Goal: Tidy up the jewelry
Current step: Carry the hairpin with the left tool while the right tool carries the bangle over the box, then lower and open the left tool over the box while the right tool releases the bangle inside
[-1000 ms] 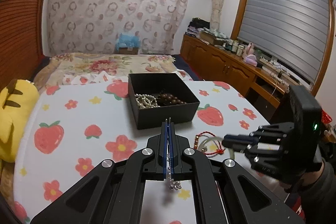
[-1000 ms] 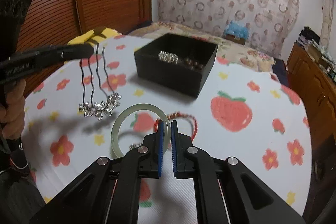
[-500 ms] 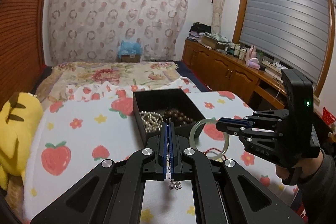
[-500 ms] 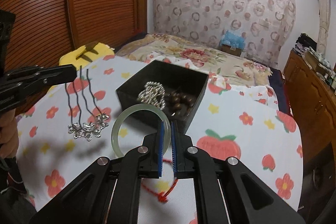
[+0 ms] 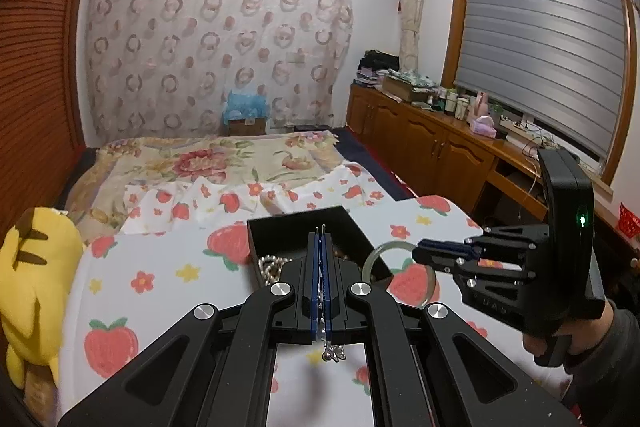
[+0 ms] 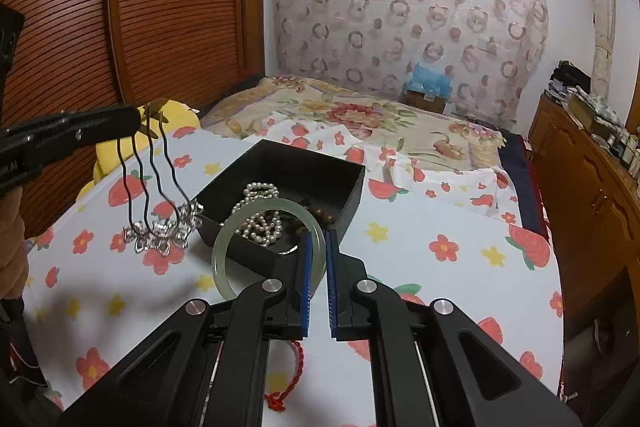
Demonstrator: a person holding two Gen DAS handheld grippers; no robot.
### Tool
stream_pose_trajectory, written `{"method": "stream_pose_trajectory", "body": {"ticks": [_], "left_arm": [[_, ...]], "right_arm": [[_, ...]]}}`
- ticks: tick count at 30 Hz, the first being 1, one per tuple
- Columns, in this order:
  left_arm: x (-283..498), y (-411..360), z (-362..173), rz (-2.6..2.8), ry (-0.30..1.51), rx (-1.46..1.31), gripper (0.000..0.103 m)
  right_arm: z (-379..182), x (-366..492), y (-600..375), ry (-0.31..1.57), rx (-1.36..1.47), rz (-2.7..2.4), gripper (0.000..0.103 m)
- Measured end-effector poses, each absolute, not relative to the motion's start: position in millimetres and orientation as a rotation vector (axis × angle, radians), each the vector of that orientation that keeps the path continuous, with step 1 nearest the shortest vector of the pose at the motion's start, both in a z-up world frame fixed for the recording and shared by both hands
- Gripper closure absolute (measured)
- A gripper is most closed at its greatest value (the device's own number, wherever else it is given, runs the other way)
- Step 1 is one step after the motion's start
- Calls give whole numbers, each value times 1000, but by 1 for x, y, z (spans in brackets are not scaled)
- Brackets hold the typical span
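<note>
My left gripper (image 5: 320,243) is shut on the dark prongs of a hair comb (image 6: 160,227), whose silver flower trim hangs left of the black box (image 6: 352,203). In the right wrist view the left gripper (image 6: 134,121) reaches in from the left edge. My right gripper (image 6: 317,239) is shut on a pale green jade bangle (image 6: 218,259), which it holds in the air over the box's near corner. In the left wrist view the right gripper (image 5: 418,251) holds the bangle (image 5: 390,246) beside the box (image 5: 296,214). A pearl string (image 6: 260,203) and brown beads (image 6: 324,215) lie inside the box.
A red cord bracelet (image 6: 298,359) lies on the strawberry-print cloth (image 6: 440,227) under my right gripper. A yellow plush toy (image 5: 36,287) sits at the table's left edge. A bed (image 5: 208,159) lies beyond the table, and wooden cabinets (image 5: 440,155) run along the right wall.
Both grippers have risen and moved toward the box. The bangle has come up off the cloth, leaving the red cord behind, and now hangs over the box's near corner. The comb has drawn nearer the box.
</note>
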State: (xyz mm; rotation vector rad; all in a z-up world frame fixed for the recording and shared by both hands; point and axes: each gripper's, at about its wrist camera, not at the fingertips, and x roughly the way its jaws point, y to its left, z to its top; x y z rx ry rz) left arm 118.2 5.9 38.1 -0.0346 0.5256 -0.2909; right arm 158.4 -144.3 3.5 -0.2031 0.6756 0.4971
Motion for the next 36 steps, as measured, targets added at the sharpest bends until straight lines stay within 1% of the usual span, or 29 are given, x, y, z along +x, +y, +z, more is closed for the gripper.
{"method": "stream_pose_trajectory", "body": {"ticks": [5,14,21,32,36], "left_arm": [[132,0,43,-288,521,-25,102],[163,-9,37,-289,548,-27,102],[191,-12,20,-297,585,-59,102],[212,-2,1,-319,653,-120,101],[207,7,-1,-295,659,-105,91]], "right_arm": [[1,163,-149,675,-194,484,95],[5,169,-156,671,-174,457,95],[7,172,-158,671,-177,437,95],[3,181,-148,677,-191,442,95],[2,186,-138,678,-200,448,95]]}}
